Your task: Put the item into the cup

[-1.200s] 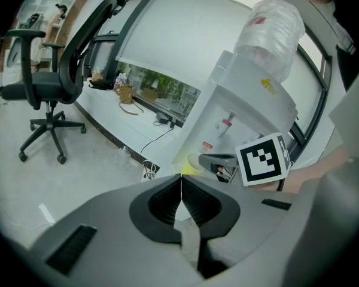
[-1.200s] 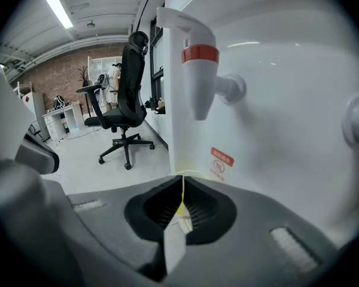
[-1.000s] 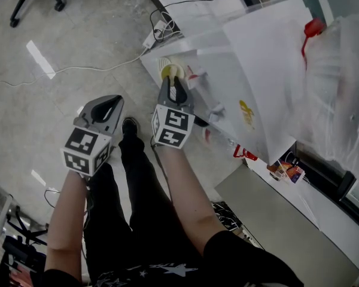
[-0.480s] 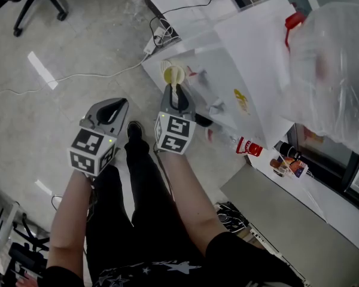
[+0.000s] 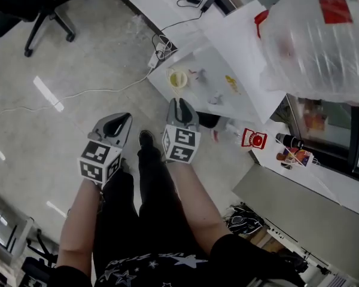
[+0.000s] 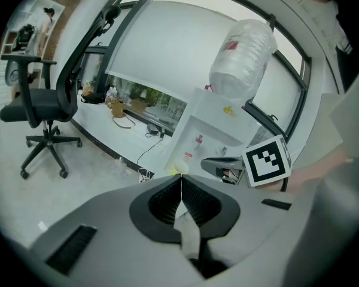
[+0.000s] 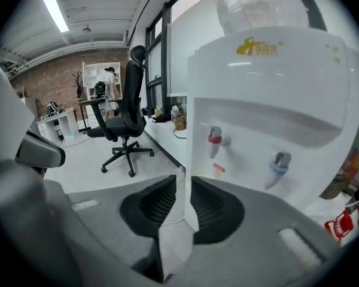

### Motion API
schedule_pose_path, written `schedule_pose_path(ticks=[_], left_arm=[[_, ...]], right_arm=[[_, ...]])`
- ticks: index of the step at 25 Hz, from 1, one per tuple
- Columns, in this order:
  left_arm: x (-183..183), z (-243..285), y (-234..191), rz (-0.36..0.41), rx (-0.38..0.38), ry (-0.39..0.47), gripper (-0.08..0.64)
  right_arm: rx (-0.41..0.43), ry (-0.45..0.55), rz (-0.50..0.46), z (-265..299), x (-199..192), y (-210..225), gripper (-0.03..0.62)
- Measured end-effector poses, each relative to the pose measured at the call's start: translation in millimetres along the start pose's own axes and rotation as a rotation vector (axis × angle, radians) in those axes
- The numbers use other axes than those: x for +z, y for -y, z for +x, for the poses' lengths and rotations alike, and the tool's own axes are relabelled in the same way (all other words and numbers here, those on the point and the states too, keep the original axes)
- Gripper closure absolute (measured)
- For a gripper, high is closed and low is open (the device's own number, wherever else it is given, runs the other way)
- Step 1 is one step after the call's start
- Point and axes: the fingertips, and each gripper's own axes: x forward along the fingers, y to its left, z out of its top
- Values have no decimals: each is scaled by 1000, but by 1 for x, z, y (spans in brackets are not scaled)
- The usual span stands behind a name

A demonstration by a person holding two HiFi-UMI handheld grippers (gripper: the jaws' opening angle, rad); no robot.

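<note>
Nothing is done yet, we judge. The left gripper (image 5: pixel 118 121) has its fingers (image 6: pixel 164 201) pressed together, the right gripper (image 5: pixel 179 104) is barely parted, and both are empty. The cup (image 5: pixel 178 78) sits on the water dispenser (image 5: pixel 236 40), and we see no item.

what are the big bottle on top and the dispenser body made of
Bottle: looks like clear plastic, translucent and glossy with a crinkly sheen, possibly film-wrapped. Dispenser body: apparently white moulded plastic, smooth with soft highlights; painted metal can't be ruled out.
</note>
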Motion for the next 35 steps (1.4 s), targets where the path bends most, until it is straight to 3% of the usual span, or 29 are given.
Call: schedule_pose_path(ticks=[6, 8, 10, 14, 16, 19, 23, 27, 35], left_arm=[[2, -48, 14, 5, -21, 1, 552], [3, -62, 20, 14, -39, 2, 552], [-1, -77, 27, 19, -62, -11, 552], [-7, -102, 34, 13, -77, -14, 552], [-7, -108, 41, 45, -89, -21, 552], [-1, -114, 62, 83, -139, -27, 552], [8, -127, 81, 82, -179, -14, 552], [21, -141, 88, 101, -166, 12, 552], [34, -164, 100, 74, -95, 67, 552]], right_arm=[[-27, 7, 59, -54, 7, -22, 523], [-36, 18, 63, -70, 8, -32, 571], [-36, 28, 62, -87, 11, -43, 571], [1, 45, 51, -124, 21, -63, 591], [23, 54, 39, -142, 27, -69, 591], [33, 54, 39, -168, 33, -69, 592], [-22, 66, 43, -197, 42, -52, 592], [-24, 100, 33, -209, 65, -42, 592], [70, 196, 31, -231, 101, -51, 592]])
